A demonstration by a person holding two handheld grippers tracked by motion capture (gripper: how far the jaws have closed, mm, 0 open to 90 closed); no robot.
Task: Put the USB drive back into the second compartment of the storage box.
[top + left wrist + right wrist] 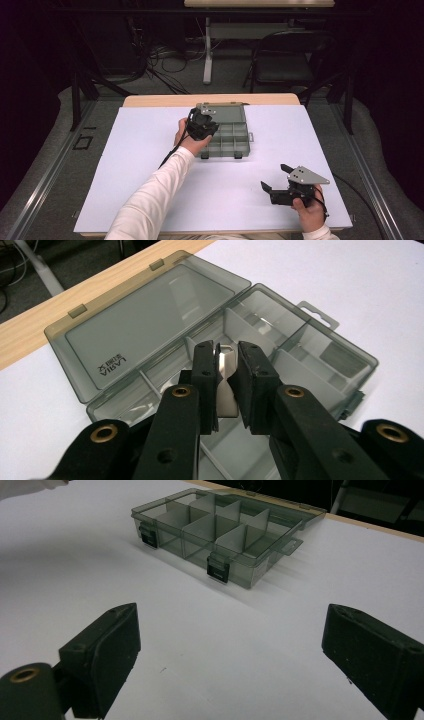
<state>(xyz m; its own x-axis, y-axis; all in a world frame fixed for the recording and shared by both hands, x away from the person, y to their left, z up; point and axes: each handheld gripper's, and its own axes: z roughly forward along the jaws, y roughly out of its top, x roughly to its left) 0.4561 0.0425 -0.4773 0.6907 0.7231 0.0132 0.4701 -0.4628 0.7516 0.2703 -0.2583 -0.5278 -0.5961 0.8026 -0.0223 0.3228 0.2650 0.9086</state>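
Left tongs [227, 390] nearly closed, pinching a small white divider [226, 371] upright over the organizer box [320, 375]. In the high view the left tongs [202, 125] sit centre frame over the box's left half [235, 131]. Can't tell if the divider is seated in a slot or clear of it.

Right tongs [230, 655] wide open, nothing held, resting lower right of the high view [276, 181], well apart from the box.

Handling, my read: divider is thin plastic, light, stiff but bendy, slick. Grip on the flat faces near the top edge, as now. Box is light smoky plastic with its lid [150, 325] folded flat behind it; likely to slide on the sheet if pushed, so brace a wall or the latches [218, 571].

Surface: white sheet [150, 175] over a wooden table [165, 100], smooth. Room is dark: chair [285, 60], second table's leg [207, 50], cables on the floor.
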